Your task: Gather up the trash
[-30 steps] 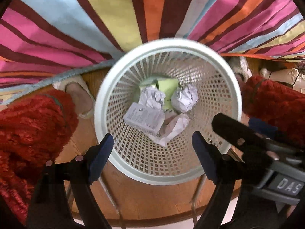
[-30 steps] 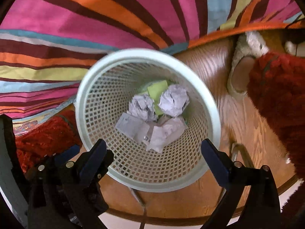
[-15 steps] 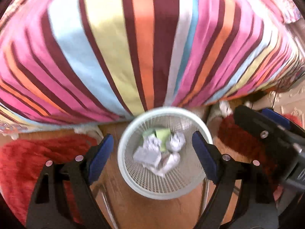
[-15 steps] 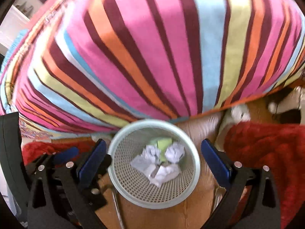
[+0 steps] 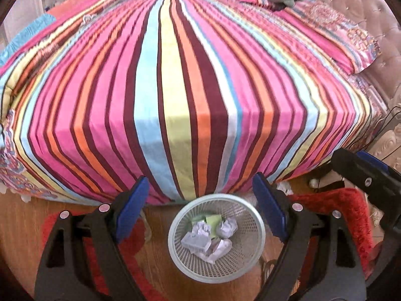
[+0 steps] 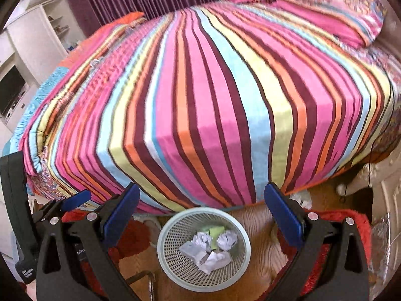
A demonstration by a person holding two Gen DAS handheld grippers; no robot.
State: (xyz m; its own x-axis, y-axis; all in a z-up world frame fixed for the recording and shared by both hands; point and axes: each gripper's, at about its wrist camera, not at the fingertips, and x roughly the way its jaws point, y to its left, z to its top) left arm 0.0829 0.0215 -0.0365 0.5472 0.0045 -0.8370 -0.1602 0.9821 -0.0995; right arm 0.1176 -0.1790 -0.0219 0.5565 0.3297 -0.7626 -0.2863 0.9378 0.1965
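A white mesh waste basket (image 5: 258, 235) stands on the wooden floor at the foot of the bed; it also shows in the right wrist view (image 6: 165, 235). Inside lie several crumpled white papers (image 5: 200, 235) (image 6: 209, 249) and a green box (image 5: 214, 219) (image 6: 216, 230). My left gripper (image 5: 203, 210) is open and empty, high above the basket. My right gripper (image 6: 203, 218) is open and empty, also high above it. The right gripper's body shows at the right edge of the left wrist view (image 5: 368, 180).
A bed with a striped, many-coloured cover (image 5: 188, 75) (image 6: 213, 87) fills the upper view. Red shaggy fabric (image 5: 345, 213) (image 6: 333, 223) lies on both sides of the basket. White shelves and a TV (image 6: 12, 87) stand at far left.
Both grippers have risen well away from the basket, which now looks small; the whole bed has come into view. Both stay open and empty.
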